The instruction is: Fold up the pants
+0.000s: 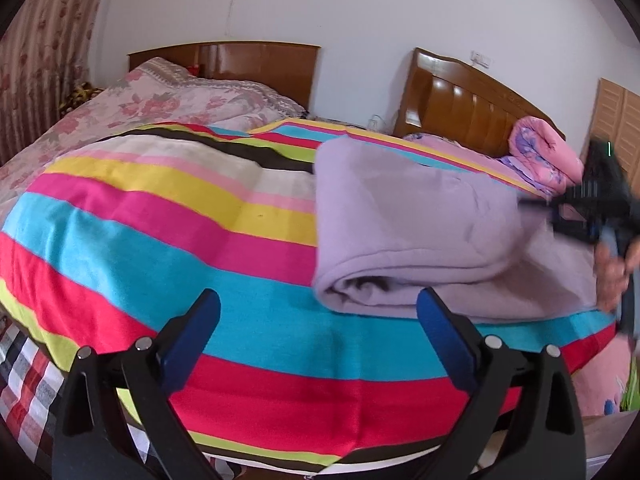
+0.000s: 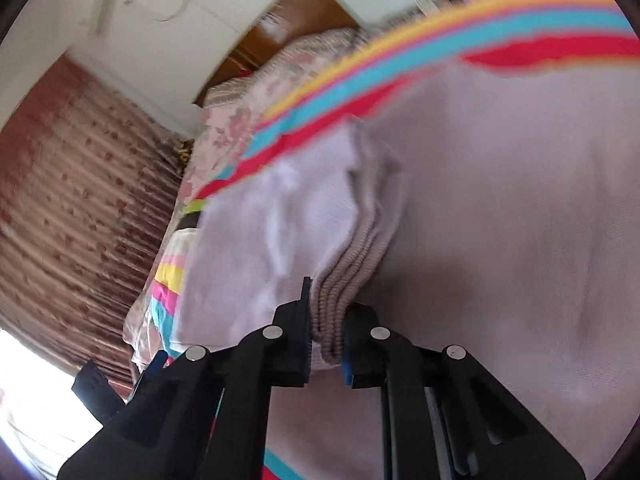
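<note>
The lilac pants (image 1: 420,232) lie folded in layers on the striped blanket (image 1: 160,220), right of centre in the left wrist view. My left gripper (image 1: 318,320) stands open just in front of the folded edge, with nothing between its blue pads. At the right edge of that view a hand holds my right gripper (image 1: 560,210) over the pants. In the right wrist view my right gripper (image 2: 326,340) is shut on the ribbed hem (image 2: 344,280) of the pants (image 2: 500,220), with several stacked layers between its fingers.
The striped blanket covers a bed with a wooden headboard (image 1: 472,108). A rolled pink quilt (image 1: 548,152) lies behind the pants. A floral bed (image 1: 160,100) stands to the left, floral curtains (image 2: 72,200) beyond it. A checked cloth (image 1: 28,392) hangs at the bed's near left corner.
</note>
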`<state>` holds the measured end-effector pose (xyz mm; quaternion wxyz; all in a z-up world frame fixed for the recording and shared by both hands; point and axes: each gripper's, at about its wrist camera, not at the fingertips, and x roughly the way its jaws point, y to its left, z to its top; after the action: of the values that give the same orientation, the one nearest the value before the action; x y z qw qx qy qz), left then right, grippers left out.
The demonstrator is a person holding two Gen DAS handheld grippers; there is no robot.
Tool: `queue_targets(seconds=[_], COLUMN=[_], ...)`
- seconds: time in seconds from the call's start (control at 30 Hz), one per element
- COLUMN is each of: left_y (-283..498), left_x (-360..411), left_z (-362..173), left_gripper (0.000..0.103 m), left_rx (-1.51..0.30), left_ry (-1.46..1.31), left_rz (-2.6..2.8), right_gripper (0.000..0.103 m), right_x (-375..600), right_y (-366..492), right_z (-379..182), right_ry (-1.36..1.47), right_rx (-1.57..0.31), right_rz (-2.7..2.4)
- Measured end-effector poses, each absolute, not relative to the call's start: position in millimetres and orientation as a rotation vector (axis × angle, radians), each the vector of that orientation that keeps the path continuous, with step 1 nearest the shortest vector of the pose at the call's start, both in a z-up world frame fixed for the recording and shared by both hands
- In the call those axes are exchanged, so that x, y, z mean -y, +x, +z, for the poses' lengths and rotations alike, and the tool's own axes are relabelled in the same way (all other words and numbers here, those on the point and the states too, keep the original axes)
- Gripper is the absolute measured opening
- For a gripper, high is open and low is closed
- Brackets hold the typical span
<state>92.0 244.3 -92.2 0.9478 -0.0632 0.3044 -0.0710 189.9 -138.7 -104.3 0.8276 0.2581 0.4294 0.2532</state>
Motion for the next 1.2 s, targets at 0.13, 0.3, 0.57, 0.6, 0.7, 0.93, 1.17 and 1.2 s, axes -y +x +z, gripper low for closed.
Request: queue_targets(seconds=[0.13, 0.3, 0.57, 0.6, 0.7, 0.93, 1.17, 1.2], left_y=[105, 147, 147, 148, 150, 148, 133, 132], left_x=[-227, -228, -252, -249, -237, -243, -230, -231], left_z=[-87, -88, -105, -107, -110, -111, -88, -85], left_gripper=[0.100, 0.100, 0.101, 0.102, 0.102, 0.102, 0.102, 0.102], left_rx=[-0.639, -0.705, -0.769, -0.778, -0.787, -0.792, -0.688, -0.678], left_ry=[-0.072, -0.063, -0.154, -0.147, -0.097, -0.132, -0.107, -0.113], left_rz=[-0.161, -0.061, -0.043, -0.054, -0.049, -0.030, -0.005, -0.005], right_gripper=[0.014, 0.014, 0.014, 0.014, 0.014, 0.011, 0.011, 0.011], right_x=[109, 66, 157, 173, 203, 196, 204, 204], right_y=[200, 197, 160, 161, 161, 156, 158, 159], right_z=[-26, 65, -3, -37, -130, -119, -132, -130], right_ry=[0.441, 0.310, 0.425, 0.471, 0.578, 0.528, 0.575, 0.583], right_rx=[-0.787, -0.622, -0.672, -0.746, -0.943, -0.868, -0.887, -0.885], right_rz=[0.607, 0.687, 0.509, 0.462, 0.362, 0.388, 0.384, 0.388])
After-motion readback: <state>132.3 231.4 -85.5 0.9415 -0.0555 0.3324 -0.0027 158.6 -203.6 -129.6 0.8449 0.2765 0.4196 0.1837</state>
